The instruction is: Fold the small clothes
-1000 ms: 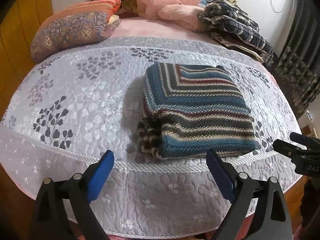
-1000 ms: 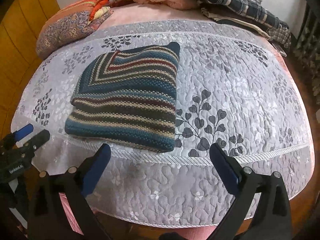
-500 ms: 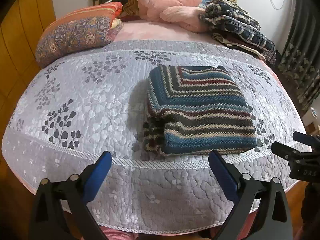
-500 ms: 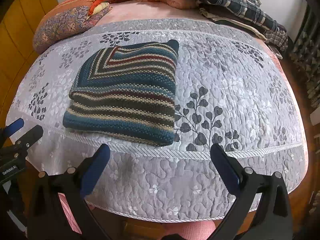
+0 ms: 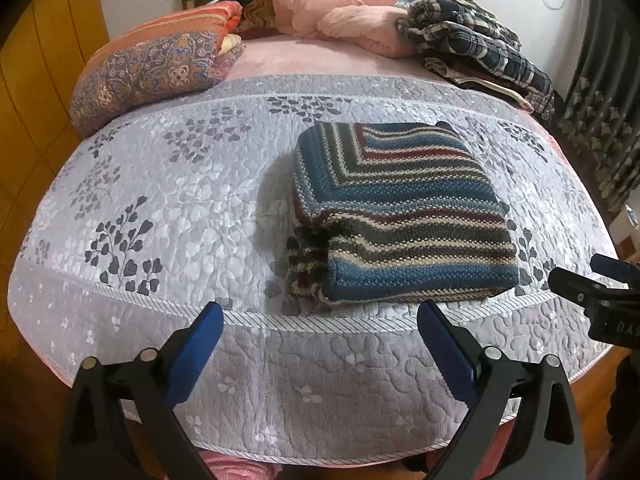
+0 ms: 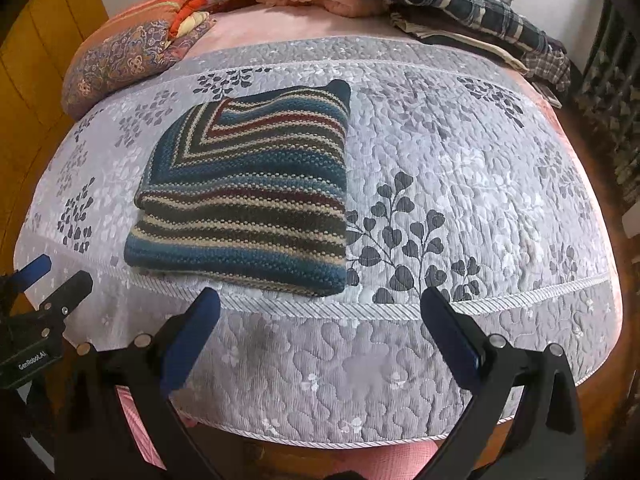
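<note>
Striped knit sweater (image 5: 400, 212) lies folded on the bed (image 5: 160, 200), folded edge toward six o'clock. Left claw (image 5: 318, 344) and right claw (image 6: 320, 332) gape wide, empty; "GenRobot.AI" on left.

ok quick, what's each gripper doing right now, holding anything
Left gripper: open, holding nothing, short of the folded striped knit sweater.
Right gripper: open, holding nothing.

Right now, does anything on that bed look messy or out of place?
Mostly tidy. The striped knit sweater lies folded on the grey quilt, but a ribbed edge pokes out at its near left corner. Behind it, plaid clothes lie in a loose heap.
</note>
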`<action>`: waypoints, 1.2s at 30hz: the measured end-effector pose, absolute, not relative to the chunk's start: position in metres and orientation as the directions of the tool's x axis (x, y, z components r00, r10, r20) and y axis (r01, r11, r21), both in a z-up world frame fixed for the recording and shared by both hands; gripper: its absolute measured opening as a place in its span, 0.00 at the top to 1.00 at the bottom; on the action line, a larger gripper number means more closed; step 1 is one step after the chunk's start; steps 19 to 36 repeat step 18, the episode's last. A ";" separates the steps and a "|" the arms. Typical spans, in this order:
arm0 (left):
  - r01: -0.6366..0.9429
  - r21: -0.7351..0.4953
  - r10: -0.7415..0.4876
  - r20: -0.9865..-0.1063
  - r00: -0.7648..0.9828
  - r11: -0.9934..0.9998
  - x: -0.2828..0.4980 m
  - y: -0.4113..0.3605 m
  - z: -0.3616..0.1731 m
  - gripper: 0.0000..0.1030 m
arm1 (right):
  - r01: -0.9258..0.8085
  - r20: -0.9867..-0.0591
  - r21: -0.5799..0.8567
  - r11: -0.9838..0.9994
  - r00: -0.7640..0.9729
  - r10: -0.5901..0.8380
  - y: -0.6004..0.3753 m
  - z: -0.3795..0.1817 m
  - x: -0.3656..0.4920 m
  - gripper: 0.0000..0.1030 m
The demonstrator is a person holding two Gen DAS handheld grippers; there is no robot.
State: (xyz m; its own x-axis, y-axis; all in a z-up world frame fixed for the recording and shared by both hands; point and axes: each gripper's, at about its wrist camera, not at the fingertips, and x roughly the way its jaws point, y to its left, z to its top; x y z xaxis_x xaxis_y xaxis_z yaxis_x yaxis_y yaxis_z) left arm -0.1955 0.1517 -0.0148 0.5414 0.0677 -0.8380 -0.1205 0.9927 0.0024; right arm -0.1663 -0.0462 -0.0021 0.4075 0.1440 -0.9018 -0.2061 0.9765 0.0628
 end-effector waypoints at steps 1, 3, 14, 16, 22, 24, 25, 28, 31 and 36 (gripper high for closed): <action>-0.121 0.002 0.068 -0.838 0.541 0.993 -0.195 0.152 -0.015 0.05 | -0.204 -0.901 0.067 0.977 0.407 0.147 -0.047 -0.003 -0.166 0.03; -0.120 0.002 0.068 -0.839 0.540 0.993 -0.195 0.152 -0.016 0.05 | -0.198 -0.902 0.074 0.978 0.406 0.150 -0.048 -0.004 -0.165 0.03; -0.121 0.009 0.073 -0.842 0.535 0.993 -0.192 0.153 -0.019 0.05 | -0.179 -0.908 0.071 0.981 0.396 0.138 -0.050 -0.009 -0.162 0.03; -0.122 0.013 0.076 -0.841 0.535 0.992 -0.191 0.153 -0.020 0.05 | -0.176 -0.909 0.072 0.982 0.393 0.137 -0.050 -0.009 -0.162 0.03; -0.121 0.013 0.076 -0.842 0.535 0.993 -0.191 0.154 -0.021 0.05 | -0.174 -0.908 0.074 0.982 0.394 0.139 -0.050 -0.009 -0.162 0.03; -0.121 0.013 0.076 -0.842 0.535 0.993 -0.191 0.154 -0.021 0.05 | -0.174 -0.908 0.074 0.982 0.394 0.139 -0.050 -0.009 -0.162 0.03; -0.121 0.013 0.076 -0.842 0.535 0.993 -0.191 0.154 -0.021 0.05 | -0.174 -0.908 0.074 0.982 0.394 0.139 -0.050 -0.009 -0.162 0.03; -0.121 0.013 0.076 -0.842 0.535 0.993 -0.191 0.154 -0.021 0.05 | -0.174 -0.908 0.074 0.982 0.394 0.139 -0.050 -0.009 -0.162 0.03; -0.121 0.013 0.076 -0.842 0.535 0.993 -0.191 0.154 -0.021 0.05 | -0.174 -0.908 0.074 0.982 0.394 0.139 -0.050 -0.009 -0.162 0.03; -0.121 0.013 0.076 -0.842 0.535 0.993 -0.191 0.154 -0.021 0.05 | -0.174 -0.908 0.074 0.982 0.394 0.139 -0.050 -0.009 -0.162 0.03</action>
